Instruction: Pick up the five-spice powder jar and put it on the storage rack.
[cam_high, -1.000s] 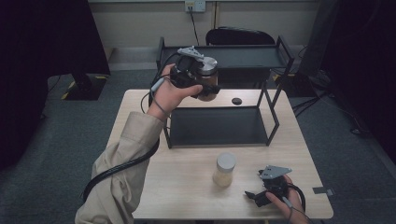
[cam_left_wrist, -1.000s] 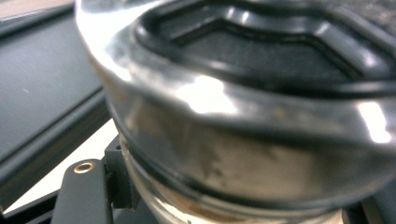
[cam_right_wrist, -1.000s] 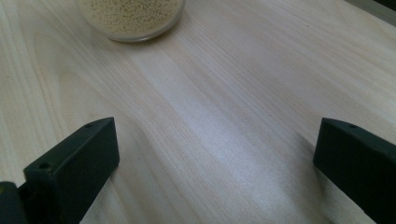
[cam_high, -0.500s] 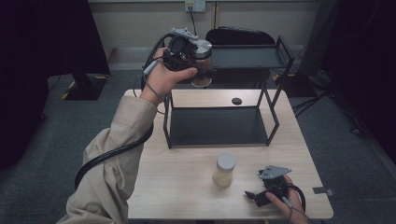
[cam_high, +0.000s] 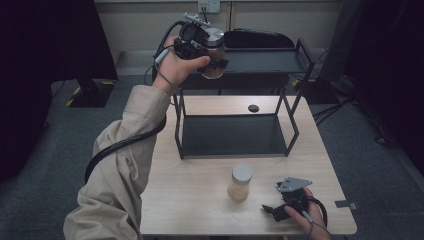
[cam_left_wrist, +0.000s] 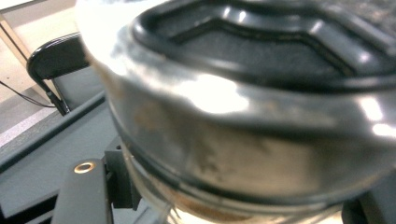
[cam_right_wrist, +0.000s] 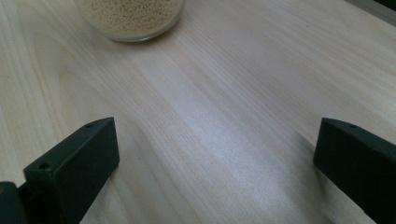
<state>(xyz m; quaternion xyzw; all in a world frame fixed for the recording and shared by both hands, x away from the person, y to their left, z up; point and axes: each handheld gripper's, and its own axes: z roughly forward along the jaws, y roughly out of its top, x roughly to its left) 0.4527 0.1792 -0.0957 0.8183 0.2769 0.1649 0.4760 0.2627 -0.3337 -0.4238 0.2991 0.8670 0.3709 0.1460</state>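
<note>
Dark curtains hang around the wooden table (cam_high: 200, 215). Since a second ago the left gripper (cam_high: 212, 52) has lifted the brown jar (cam_high: 214, 57) from in front of the black shelf (cam_high: 235, 135) up to its top level (cam_high: 265, 60). Its jaws are shut on the jar, which hangs over that level's left end, not yet set down. That level looks bare, with high side rails to clear. The right gripper (cam_high: 274, 210) rests wide open by the table's near right corner, holding nothing, near the pale jar (cam_high: 240, 182).
</note>
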